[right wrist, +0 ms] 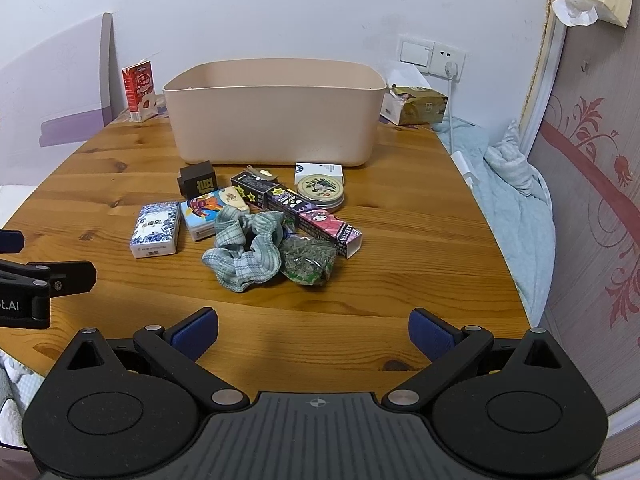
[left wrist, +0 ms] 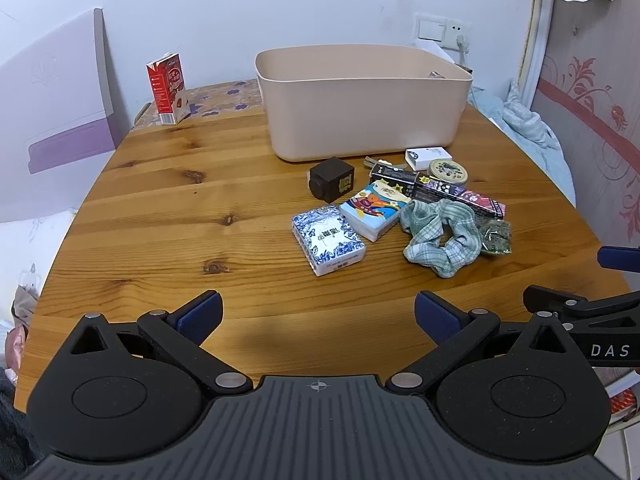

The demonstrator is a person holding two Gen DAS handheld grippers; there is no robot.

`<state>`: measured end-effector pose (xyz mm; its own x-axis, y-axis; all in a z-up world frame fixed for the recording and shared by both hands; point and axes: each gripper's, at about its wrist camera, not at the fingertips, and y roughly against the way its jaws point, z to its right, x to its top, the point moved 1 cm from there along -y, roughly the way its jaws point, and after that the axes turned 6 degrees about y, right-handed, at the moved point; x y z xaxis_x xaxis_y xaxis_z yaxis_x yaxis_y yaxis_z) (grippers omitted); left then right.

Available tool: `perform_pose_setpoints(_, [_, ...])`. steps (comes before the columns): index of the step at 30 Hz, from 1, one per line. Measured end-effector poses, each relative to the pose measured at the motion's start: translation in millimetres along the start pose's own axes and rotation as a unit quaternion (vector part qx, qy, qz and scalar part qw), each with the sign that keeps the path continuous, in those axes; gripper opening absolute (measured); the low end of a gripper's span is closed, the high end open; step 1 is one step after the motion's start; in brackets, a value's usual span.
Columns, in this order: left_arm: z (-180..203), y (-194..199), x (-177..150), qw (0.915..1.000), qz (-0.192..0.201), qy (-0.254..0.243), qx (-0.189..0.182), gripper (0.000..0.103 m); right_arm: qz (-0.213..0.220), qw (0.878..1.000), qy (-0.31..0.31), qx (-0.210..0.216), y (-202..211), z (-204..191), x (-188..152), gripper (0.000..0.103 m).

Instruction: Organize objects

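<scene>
Both tools hover over the near edge of the tabletop [left wrist: 160, 208], jaws spread apart and holding nothing. The left tool [left wrist: 318, 314] fills the bottom of the left wrist view; the right tool [right wrist: 313, 330] fills the bottom of the right wrist view.

The loose items lie in one cluster just in front of the beige bin [right wrist: 276, 120], which stands at upper centre of both views. In the left wrist view the cluster sits right of centre; in the right wrist view it sits at centre, slightly left. Judgement: the right tool is better aligned with most of the cluster, while the left tool faces its left end.

Cluster contents, right wrist view:
- Blue-and-white tissue pack [right wrist: 155, 230], leftmost, long axis running away from the camera, clear of the cloth.
- Cartoon-printed tissue pack [right wrist: 204, 212], just beside it, partly overlapped by the cloth.
- Green-checked scrunchie-like cloth [right wrist: 244, 246], nearest item, soft and crumpled.
- Clear bag of dried green matter [right wrist: 310, 260], touching the cloth on its right.
- Long printed carton [right wrist: 300, 210], long axis diagonal, upper left to lower right.
- Round tin [right wrist: 320, 191] and small white box [right wrist: 319, 169], near the bin wall.
- Dark cube [right wrist: 197, 182], at the bin's left front.

A red carton [right wrist: 139, 91] stands apart at upper left.
</scene>
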<state>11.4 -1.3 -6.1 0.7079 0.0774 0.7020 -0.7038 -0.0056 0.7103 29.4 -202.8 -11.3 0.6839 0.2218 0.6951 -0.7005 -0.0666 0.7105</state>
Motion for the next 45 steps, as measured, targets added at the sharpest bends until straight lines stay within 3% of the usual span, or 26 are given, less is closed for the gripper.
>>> perform_pose_setpoints(29, [1.6, -20.0, 8.0, 0.9998, -0.016, -0.004, 0.007, 0.103, 0.000, 1.000, -0.007, 0.007, -11.7, 7.3, 7.6, 0.103])
perform_pose_setpoints(45, [10.0, -61.6, 27.3, 0.9994, -0.035, -0.002, -0.004, 0.103, 0.000, 0.998, -0.062, -0.004, -46.5, 35.8, 15.2, 0.103])
